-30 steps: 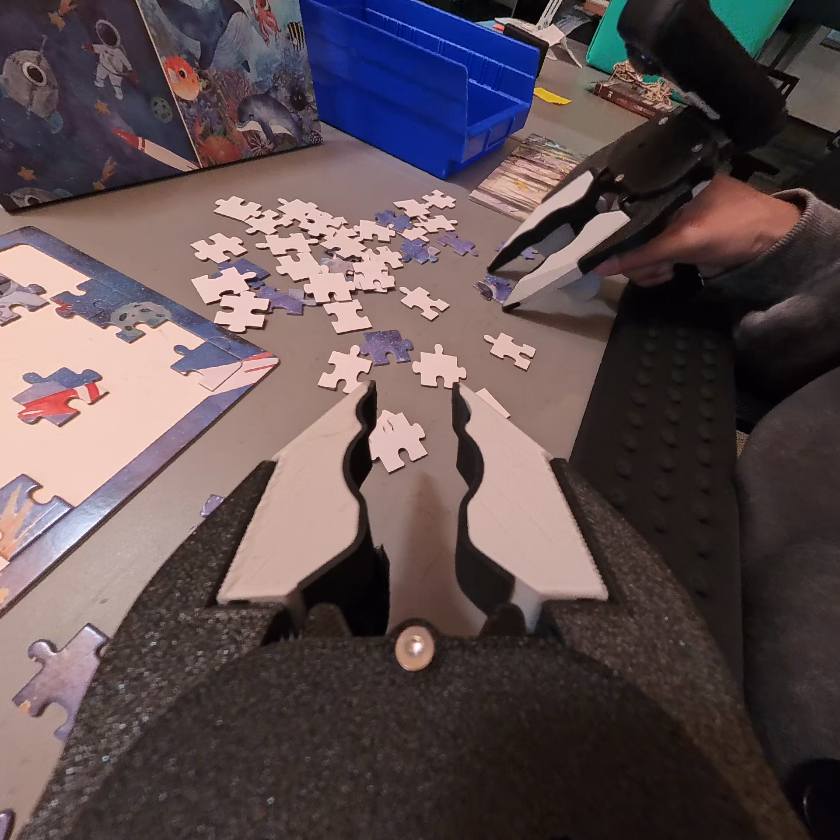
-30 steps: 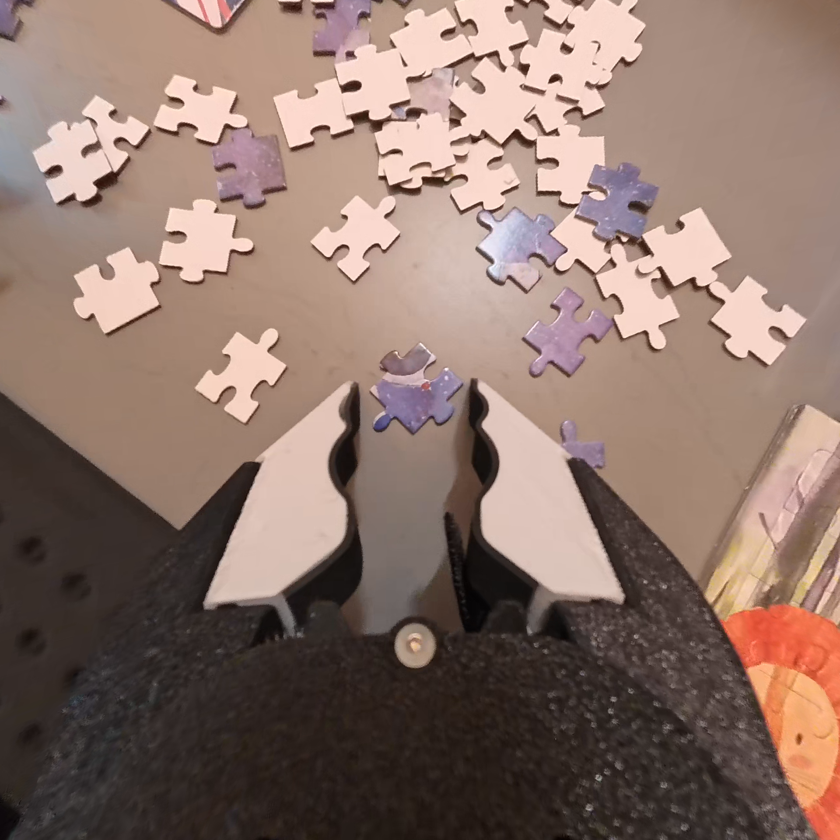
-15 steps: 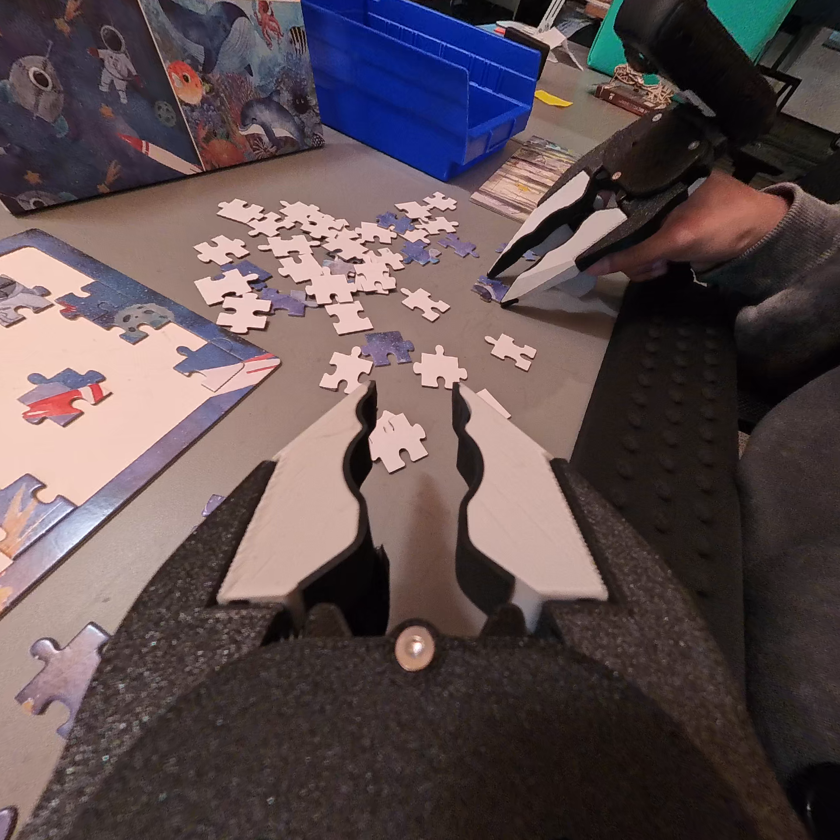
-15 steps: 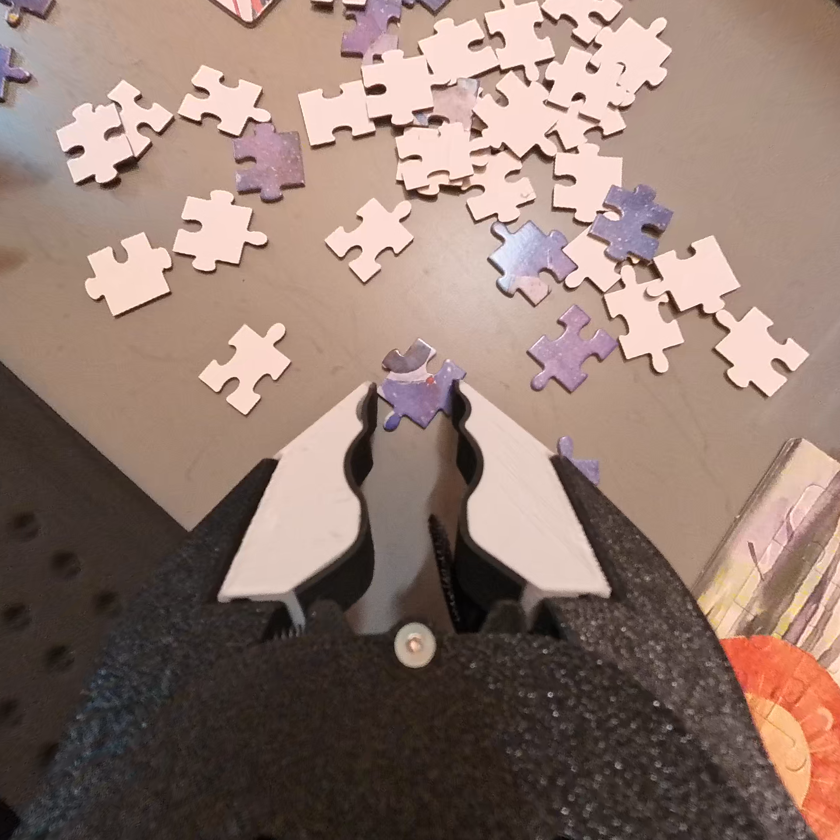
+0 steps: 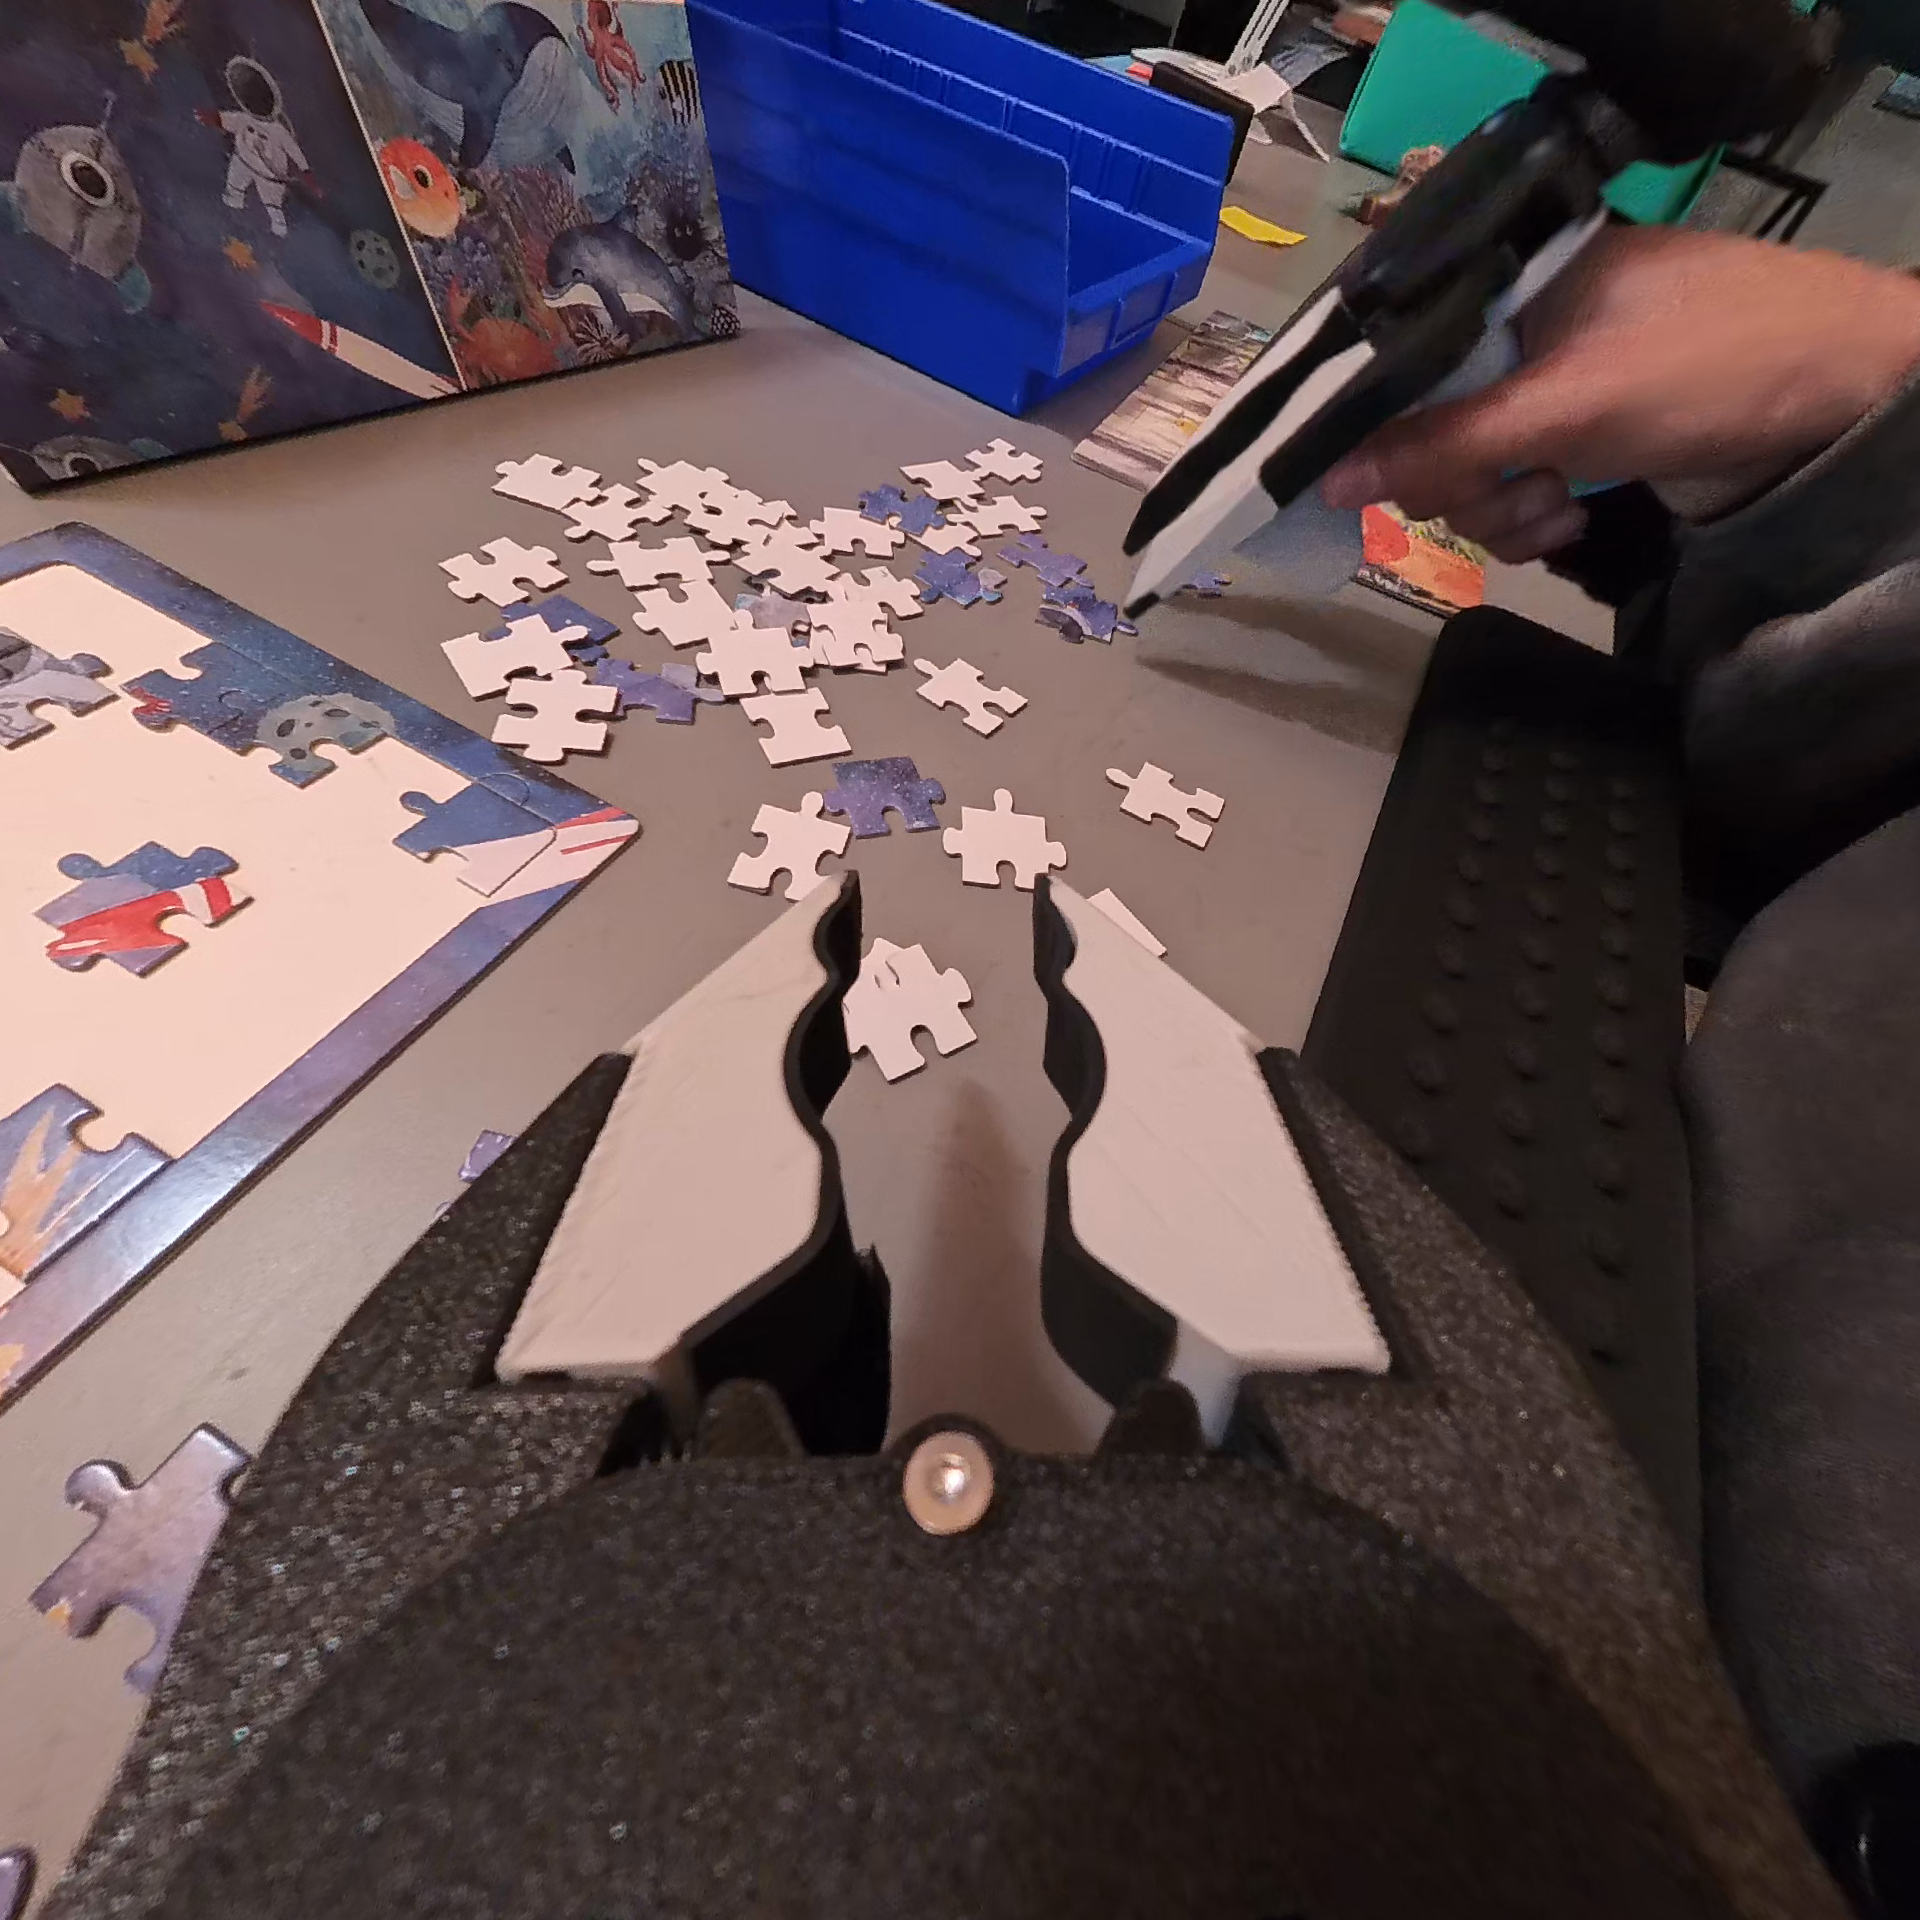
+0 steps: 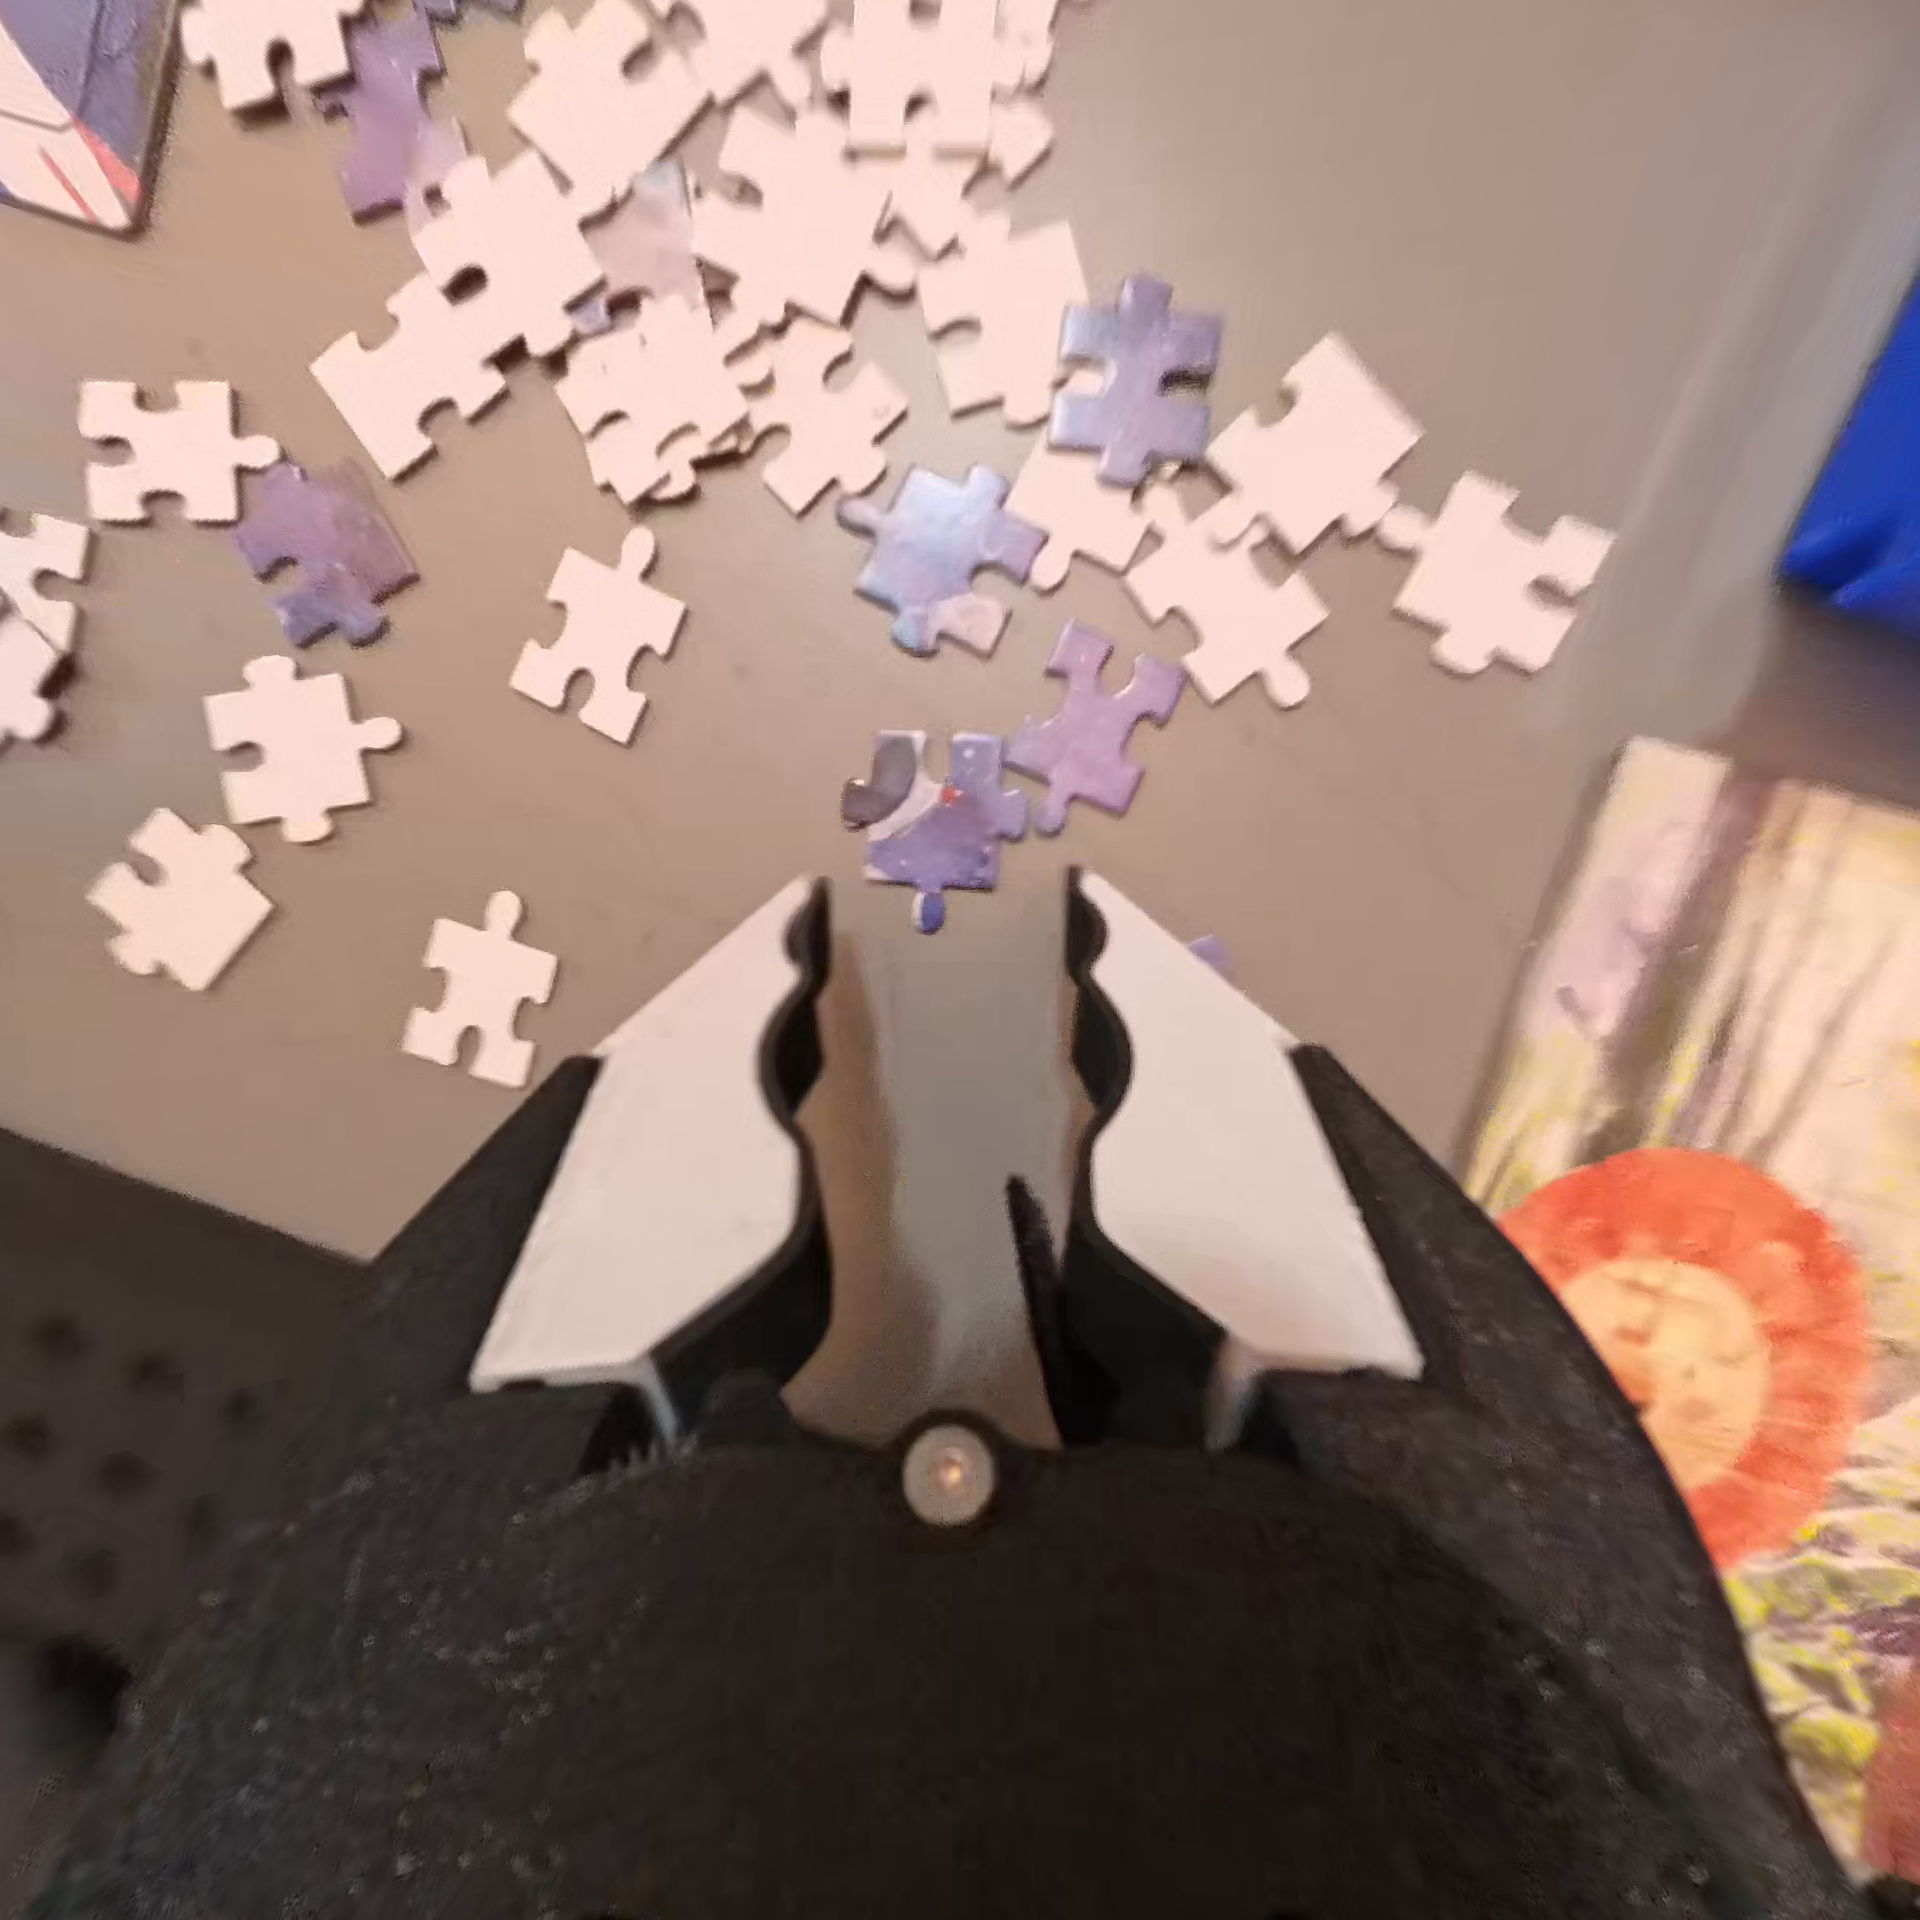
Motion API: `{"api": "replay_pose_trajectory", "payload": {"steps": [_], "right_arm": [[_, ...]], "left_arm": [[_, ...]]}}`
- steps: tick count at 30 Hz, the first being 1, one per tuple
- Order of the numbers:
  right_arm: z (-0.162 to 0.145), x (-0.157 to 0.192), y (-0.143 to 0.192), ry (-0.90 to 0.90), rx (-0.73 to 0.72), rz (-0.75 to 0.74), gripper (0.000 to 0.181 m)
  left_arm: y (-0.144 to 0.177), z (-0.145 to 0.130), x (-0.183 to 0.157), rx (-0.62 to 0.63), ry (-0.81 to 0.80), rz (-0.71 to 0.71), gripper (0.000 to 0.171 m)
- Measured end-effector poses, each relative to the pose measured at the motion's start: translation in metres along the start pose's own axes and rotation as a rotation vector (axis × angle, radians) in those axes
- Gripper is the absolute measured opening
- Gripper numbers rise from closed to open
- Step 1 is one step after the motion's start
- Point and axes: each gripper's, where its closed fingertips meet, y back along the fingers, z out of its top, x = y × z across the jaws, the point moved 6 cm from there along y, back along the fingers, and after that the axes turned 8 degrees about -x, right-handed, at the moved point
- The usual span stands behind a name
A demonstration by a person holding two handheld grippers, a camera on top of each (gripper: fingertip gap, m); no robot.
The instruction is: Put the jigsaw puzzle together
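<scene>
Grey matte tabletop [image 5: 312, 1226] strewn with flat cardboard jigsaw pieces [image 5: 748, 613] — mostly white backs up.
Left gripper [image 5: 945, 904] hovers, jaws apart, over a knobbed white piece [image 5: 909, 1006]; right gripper [image 6: 943, 894], jaws apart, just short of a glossy purple piece [image 6: 940, 821] — blue-framed puzzle board [image 5: 343, 1049] lies left.

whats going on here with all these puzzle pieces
A person is doing a jigsaw with a gripper in each hand. The puzzle board holds only a few fitted pieces; most lie loose on the table, many face down. The right gripper is open, just short of a purple piece. The left gripper is open over a white piece.
</scene>
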Motion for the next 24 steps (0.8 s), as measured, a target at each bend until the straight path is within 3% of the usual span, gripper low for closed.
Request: {"api": "replay_pose_trajectory", "payload": {"steps": [1, 4, 9, 16, 18, 24], "right_arm": [[0.000, 0.001, -0.003, -0.022, 0.063, 0.005, 0.057], [0.008, 0.002, -0.010, -0.013, 0.117, -0.042, 0.041], [0.006, 0.005, -0.018, 0.009, 0.229, -0.063, 0.041], [0.008, 0.004, -0.019, 0.051, 0.260, -0.036, 0.037], [0.009, 0.006, -0.020, 0.080, 0.255, -0.026, 0.026], [0.008, 0.006, -0.018, 0.095, 0.237, -0.019, 0.026]], "left_arm": [[0.000, 0.000, 0.000, -0.002, 0.002, -0.001, 0.033], [0.001, 0.001, 0.000, -0.010, 0.007, -0.006, 0.033], [0.003, 0.002, 0.000, -0.027, 0.019, -0.014, 0.033], [0.002, 0.001, 0.000, -0.018, 0.021, -0.023, 0.034], [0.002, 0.001, 0.000, -0.018, 0.020, -0.022, 0.034], [0.003, 0.002, 0.001, -0.028, 0.029, -0.017, 0.034]]}}
